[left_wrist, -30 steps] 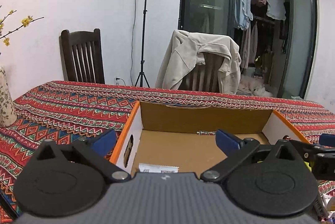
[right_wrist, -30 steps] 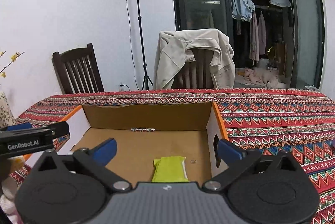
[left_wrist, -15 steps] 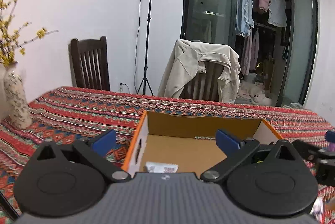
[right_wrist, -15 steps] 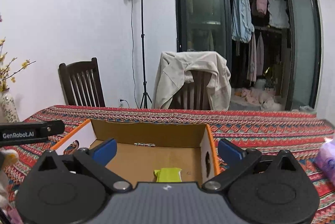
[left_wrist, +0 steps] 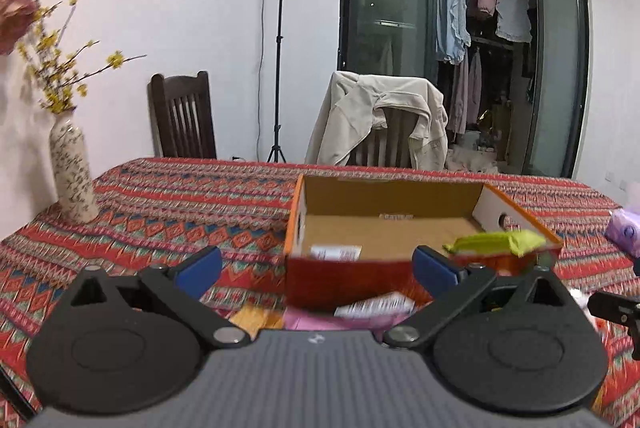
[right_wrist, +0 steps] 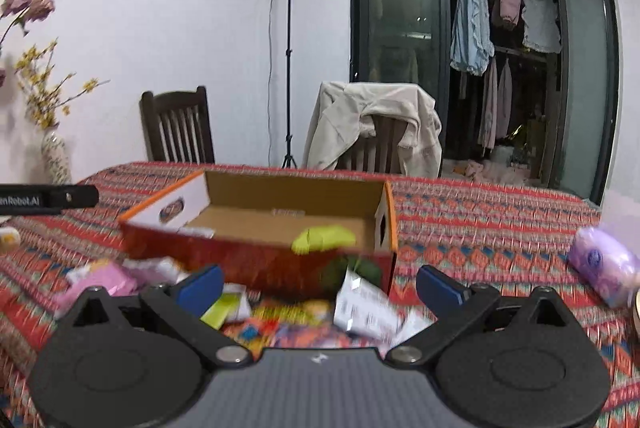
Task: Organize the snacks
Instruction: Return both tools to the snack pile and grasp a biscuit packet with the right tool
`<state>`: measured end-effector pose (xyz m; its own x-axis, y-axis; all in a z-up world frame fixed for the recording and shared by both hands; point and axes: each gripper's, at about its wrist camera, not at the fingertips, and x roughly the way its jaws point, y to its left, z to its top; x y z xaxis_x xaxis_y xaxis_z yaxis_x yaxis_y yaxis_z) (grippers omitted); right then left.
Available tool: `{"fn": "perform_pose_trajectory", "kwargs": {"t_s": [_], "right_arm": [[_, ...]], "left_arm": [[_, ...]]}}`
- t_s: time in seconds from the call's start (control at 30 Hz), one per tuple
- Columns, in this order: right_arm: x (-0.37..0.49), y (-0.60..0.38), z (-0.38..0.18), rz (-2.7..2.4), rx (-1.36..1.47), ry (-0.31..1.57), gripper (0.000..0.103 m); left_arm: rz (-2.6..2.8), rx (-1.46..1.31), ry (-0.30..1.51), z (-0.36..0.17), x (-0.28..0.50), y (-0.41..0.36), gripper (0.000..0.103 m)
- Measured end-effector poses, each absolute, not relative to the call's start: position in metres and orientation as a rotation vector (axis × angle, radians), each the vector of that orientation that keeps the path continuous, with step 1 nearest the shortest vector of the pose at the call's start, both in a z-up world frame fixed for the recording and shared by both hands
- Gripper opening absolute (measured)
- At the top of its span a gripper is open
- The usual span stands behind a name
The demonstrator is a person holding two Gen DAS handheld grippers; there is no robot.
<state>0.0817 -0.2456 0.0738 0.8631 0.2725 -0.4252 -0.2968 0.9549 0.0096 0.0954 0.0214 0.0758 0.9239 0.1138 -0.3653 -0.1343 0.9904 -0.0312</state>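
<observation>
Both cameras now sit farther back from the cardboard box (right_wrist: 280, 224) than half a second ago, so its red front wall and a heap of snack packets (right_wrist: 304, 316) at 6 o'clock of it have come into view. Left hand-held gripper (left_wrist: 316, 264) and right hand-held gripper (right_wrist: 320, 282) both hang released, blue pads spread, grasping nothing. Inside the box a yellow-green packet (right_wrist: 324, 238) lies at its 4 o'clock corner. A purple pack (right_wrist: 604, 264) rests on the patterned tabletop (right_wrist: 480, 228) at 3 o'clock.
</observation>
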Motion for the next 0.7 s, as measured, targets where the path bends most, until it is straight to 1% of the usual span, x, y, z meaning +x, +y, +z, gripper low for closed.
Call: {"fn": "perform_pose_trajectory", "kwargs": {"t_s": [0.3,0.5,0.57,0.63,0.7], "right_arm": [[0.044,-0.248,0.035,0.295,-0.069,0.505,0.103],[0.042,-0.242,0.022,0.276,-0.076,0.566,0.103],[0.047,-0.239,0.020,0.253,-0.070,0.588,0.099],[0.052,-0.234,0.017,0.230,-0.075,0.606,0.091],[0.057,-0.229,0.014,0.201,-0.089,0.616,0.086]], "left_arm": [[0.132,-0.108,0.450,0.031,0.047,0.047,0.103],[0.134,-0.115,0.474,0.020,0.039,0.050,0.103],[0.128,-0.118,0.475,0.020,0.039,0.048,0.103],[0.122,-0.119,0.478,0.019,0.040,0.047,0.103],[0.118,-0.119,0.481,0.018,0.039,0.047,0.103]]}}
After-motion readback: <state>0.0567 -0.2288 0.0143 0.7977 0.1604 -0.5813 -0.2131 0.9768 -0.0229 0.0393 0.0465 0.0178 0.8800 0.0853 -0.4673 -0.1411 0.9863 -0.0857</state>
